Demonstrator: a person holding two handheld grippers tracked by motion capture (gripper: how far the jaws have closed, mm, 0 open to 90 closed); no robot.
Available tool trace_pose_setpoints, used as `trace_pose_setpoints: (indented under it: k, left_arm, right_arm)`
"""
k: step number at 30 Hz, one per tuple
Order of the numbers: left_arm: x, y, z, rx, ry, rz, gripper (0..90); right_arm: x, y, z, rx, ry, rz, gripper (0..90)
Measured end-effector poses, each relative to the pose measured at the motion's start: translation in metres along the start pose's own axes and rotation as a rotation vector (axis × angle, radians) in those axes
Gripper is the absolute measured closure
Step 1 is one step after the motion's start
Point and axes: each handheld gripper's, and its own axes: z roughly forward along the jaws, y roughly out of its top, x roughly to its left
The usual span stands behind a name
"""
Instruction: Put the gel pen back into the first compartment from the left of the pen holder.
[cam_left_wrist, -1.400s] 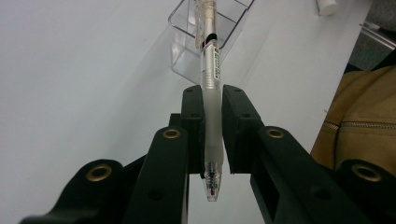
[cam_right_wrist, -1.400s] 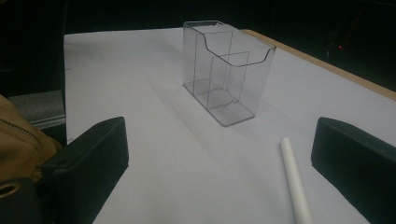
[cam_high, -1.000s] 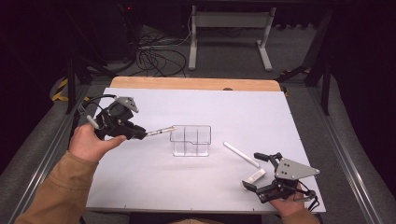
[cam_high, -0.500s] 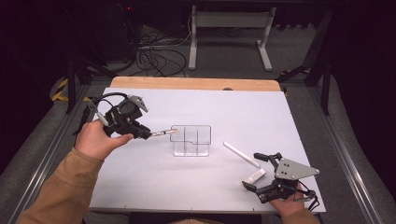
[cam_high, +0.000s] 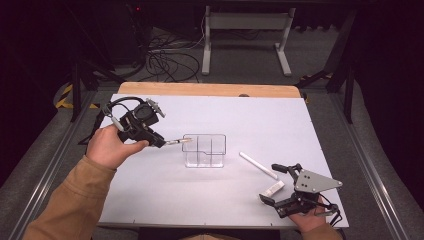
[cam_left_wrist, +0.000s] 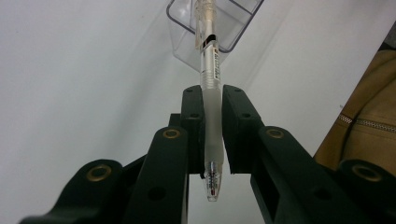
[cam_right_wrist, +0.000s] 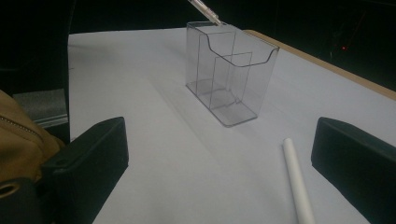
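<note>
From above, a white table (cam_high: 210, 200) stands on dark floor with cables (cam_high: 167, 62) behind. The left gripper (cam_high: 159, 141) clamps a pen (cam_high: 176, 142) at the clear holder (cam_high: 205, 150). The right gripper's (cam_right_wrist: 219, 158) own view shows jaws apart, empty, beside a white stick (cam_right_wrist: 299, 186)
</note>
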Motion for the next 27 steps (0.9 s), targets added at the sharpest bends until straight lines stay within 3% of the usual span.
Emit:
trace_pose_setpoints:
  k: [14, 27]
  left_arm:
    - [-0.002, 0.017, 0.008, 0.073, 0.004, 0.001, 79.9]
    - [-0.004, 0.033, 0.014, 0.119, 0.038, 0.005, 79.9]
  right_arm:
    - [0.0, 0.0, 0.0, 0.002, 0.003, 0.003, 4.4]
    - [0.0, -0.001, 0.0, 0.004, 0.003, 0.0, 4.3]
